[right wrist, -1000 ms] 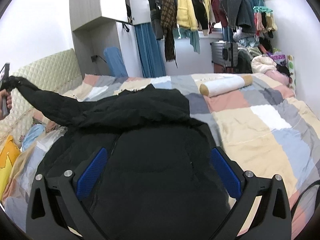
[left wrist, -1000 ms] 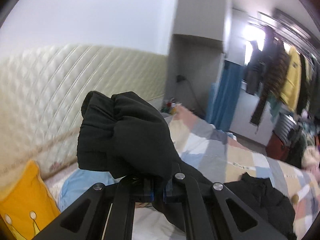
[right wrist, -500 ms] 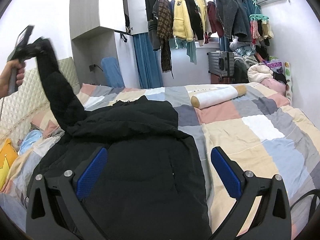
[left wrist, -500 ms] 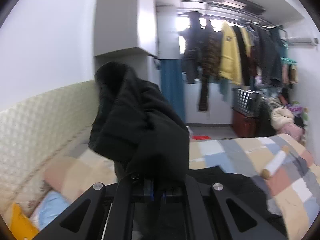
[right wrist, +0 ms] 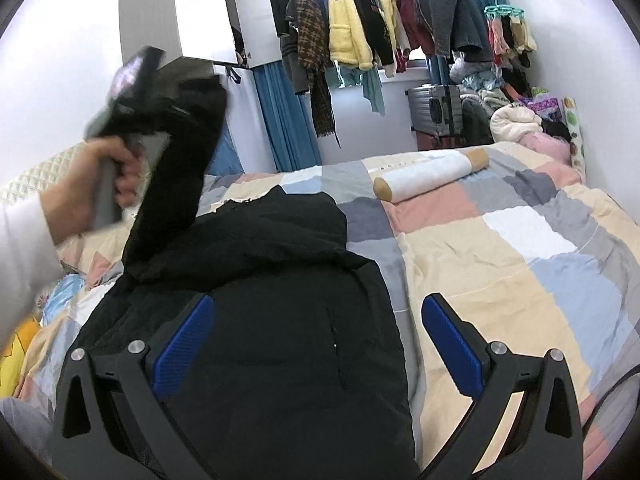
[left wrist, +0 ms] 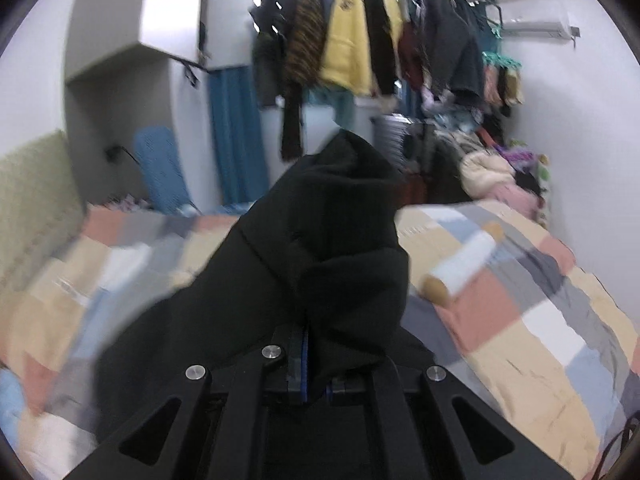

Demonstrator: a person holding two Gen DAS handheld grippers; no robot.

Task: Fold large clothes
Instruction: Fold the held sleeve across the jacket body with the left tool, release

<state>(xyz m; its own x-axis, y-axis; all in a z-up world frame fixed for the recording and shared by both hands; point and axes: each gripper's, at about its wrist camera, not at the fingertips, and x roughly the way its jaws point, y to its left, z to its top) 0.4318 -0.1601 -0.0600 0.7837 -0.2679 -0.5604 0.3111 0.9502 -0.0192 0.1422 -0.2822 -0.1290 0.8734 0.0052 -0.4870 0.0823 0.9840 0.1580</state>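
Covering most of the view: bed [right wrist: 520,264] with patchwork quilt in peach, grey, blue and white squares. Black padded jacket [right wrist: 280,340] lies flat on it, body spread along the quilt's left half, hood end towards the far side. One sleeve [right wrist: 176,184] is lifted off the bed, rising steeply from the shoulder up to the left tool [right wrist: 160,80]. In the left wrist view the left tool [left wrist: 316,364] is clamped tight on the sleeve cuff [left wrist: 344,240], fabric bunched and standing up above the pinch point. Person's hand [right wrist: 92,184], white sleeve, grips that tool's handle; both blurred. Right tool [right wrist: 316,344] sits low over the jacket's lower body, blue pads spread wide apart, nothing between them, not gripping the fabric; contact with the jacket unclear. White bolster pillow [right wrist: 432,174] with tan ends lies on the quilt beyond the jacket, to its right, well apart. Rail of hanging clothes [right wrist: 360,28] along the far wall, above the blue curtain [right wrist: 288,120].
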